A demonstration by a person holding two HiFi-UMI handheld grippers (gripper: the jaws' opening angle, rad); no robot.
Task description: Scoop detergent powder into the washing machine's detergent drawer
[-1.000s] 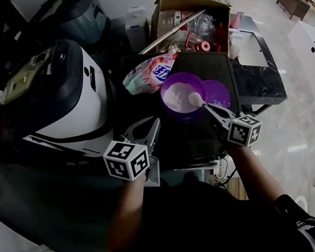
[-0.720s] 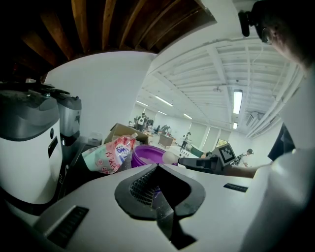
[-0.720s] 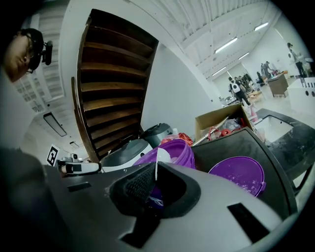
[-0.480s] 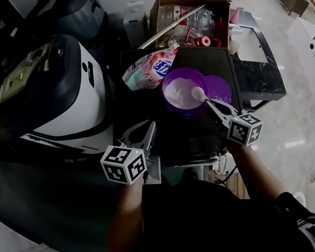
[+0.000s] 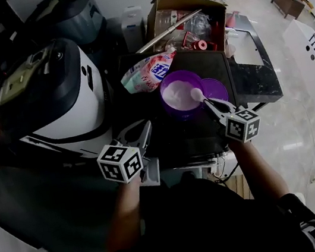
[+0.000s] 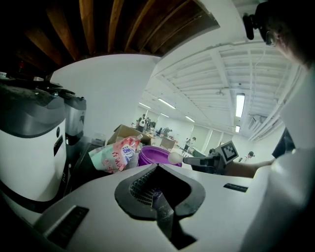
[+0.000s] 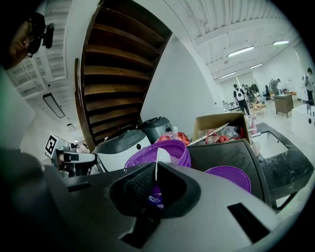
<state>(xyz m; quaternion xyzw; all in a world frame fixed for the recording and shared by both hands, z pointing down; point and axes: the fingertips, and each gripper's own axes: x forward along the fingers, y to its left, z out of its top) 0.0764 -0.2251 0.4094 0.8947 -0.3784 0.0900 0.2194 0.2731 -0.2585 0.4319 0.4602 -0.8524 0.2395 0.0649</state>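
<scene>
Right gripper (image 5: 209,105) clamps white scoop (image 5: 196,94) over purple tub (image 5: 175,83) 3 o'clock rim. Left gripper (image 5: 145,129), clenched empty, sits at tub's 7 o'clock.

Tub open, spoon at its rim.
Purple tub (image 5: 180,74) stands upright on a dark top (image 5: 178,138), lid off, with white detergent powder (image 5: 177,94) inside. White spoon (image 5: 197,95) is clamped by its handle in the right gripper (image 5: 210,106), its bowl over the tub's right rim; load in the bowl can't be told. Purple lid (image 5: 218,88) lies flat just right of the tub. Pink-and-white detergent bag (image 5: 149,72) lies slumped on its side behind the tub, to its left.
</scene>
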